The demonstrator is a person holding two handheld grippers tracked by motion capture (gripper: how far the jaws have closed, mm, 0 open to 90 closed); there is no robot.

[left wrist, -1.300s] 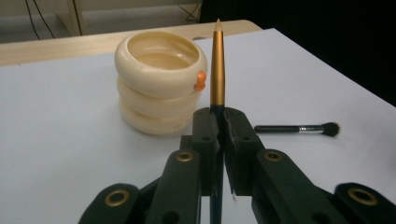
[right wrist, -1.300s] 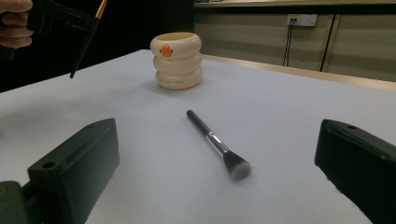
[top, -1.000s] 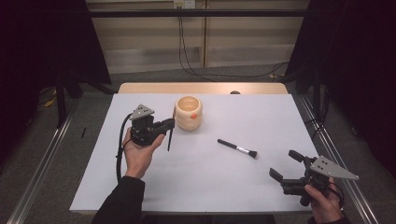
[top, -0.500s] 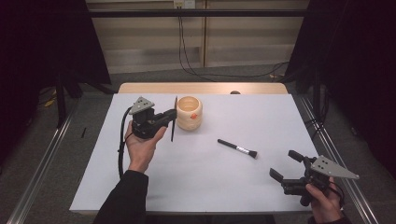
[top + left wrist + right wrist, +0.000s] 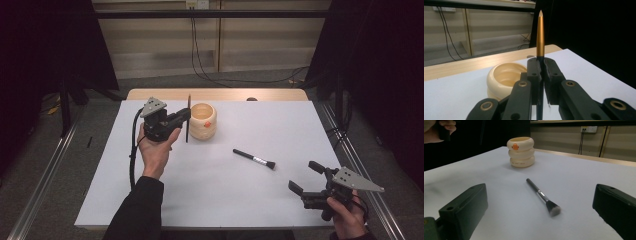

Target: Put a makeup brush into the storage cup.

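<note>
My left gripper [image 5: 186, 116] is raised above the white table, shut on a thin brush with a gold handle [image 5: 540, 32] that stands upright, gold tip up; the brush [image 5: 188, 120] hangs just left of a cream ringed cup [image 5: 203, 121]. The cup [image 5: 505, 76] lies below and just beyond the jaws of that gripper [image 5: 541, 67]. A black makeup brush [image 5: 254, 159] lies flat on the table right of centre, bristles toward the right. My right gripper [image 5: 305, 177] stands open low at the front right, facing this brush [image 5: 542, 196] and the cup [image 5: 521, 152].
The white sheet [image 5: 280, 125] covers the table, with a strip of bare wood [image 5: 220, 94] at its far edge. A metal rail [image 5: 365, 175] runs along the right side, another [image 5: 45, 175] along the left. Cables hang by the back wall.
My left gripper has risen and moved toward the cup, and the held brush has turned from slanting to upright. My right gripper has stayed put.
</note>
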